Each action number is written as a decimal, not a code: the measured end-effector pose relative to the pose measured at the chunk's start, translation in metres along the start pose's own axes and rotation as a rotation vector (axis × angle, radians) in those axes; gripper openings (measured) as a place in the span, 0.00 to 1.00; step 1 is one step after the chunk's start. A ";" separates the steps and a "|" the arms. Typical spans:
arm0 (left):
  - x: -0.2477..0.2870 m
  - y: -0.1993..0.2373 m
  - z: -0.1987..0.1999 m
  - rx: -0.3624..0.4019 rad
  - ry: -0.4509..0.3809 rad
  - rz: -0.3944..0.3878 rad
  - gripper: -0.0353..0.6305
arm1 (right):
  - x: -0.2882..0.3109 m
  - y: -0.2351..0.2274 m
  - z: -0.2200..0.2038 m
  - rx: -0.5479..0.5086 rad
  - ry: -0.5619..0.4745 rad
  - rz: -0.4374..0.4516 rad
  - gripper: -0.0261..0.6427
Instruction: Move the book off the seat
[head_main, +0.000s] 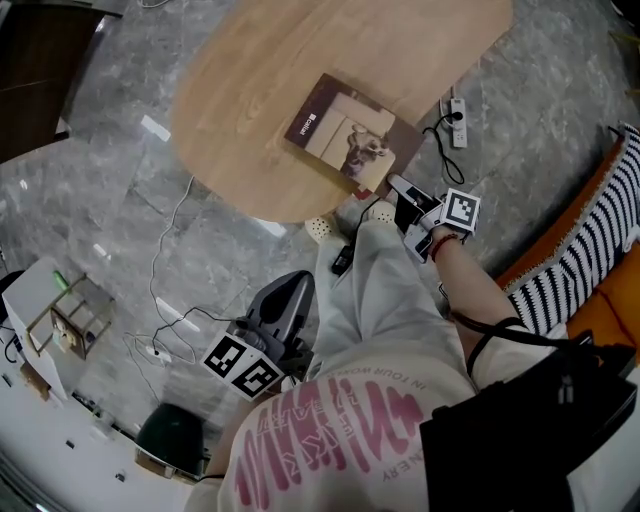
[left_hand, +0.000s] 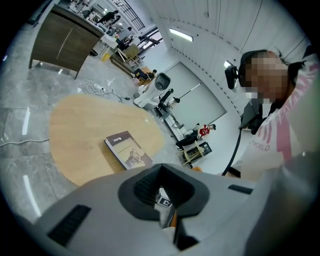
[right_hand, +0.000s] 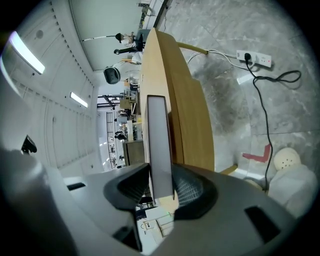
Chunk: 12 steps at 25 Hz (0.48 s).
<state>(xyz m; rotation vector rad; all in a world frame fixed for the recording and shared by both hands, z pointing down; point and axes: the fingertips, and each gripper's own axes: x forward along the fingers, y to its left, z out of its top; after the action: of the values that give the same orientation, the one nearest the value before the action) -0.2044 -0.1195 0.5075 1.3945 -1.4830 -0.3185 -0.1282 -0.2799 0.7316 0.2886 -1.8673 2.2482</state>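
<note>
A white shirt with pink print (head_main: 330, 440) was seen closest, above pale trousers (head_main: 370, 290). The left gripper (left_hand: 162, 192) was held low beside the leg, its jaws parted with nothing between them. The book (head_main: 345, 128) was seen lying on the wooden table (head_main: 250, 80), its long axis set diagonally to the person. Its near corner, at the table's edge, was clamped by the right gripper (head_main: 402, 192).
</note>
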 end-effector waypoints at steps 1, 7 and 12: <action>0.001 0.000 0.000 -0.004 -0.002 0.003 0.06 | 0.001 -0.002 0.001 -0.004 0.006 -0.008 0.26; 0.003 0.004 -0.001 -0.023 -0.011 0.024 0.06 | 0.005 -0.009 0.000 -0.036 0.043 -0.030 0.26; 0.008 0.003 0.003 -0.030 -0.021 0.023 0.06 | 0.005 -0.016 -0.002 -0.023 0.045 -0.080 0.26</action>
<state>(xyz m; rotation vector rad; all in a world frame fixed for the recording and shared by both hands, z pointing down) -0.2066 -0.1268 0.5123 1.3532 -1.5044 -0.3413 -0.1282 -0.2746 0.7478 0.3007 -1.8241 2.1615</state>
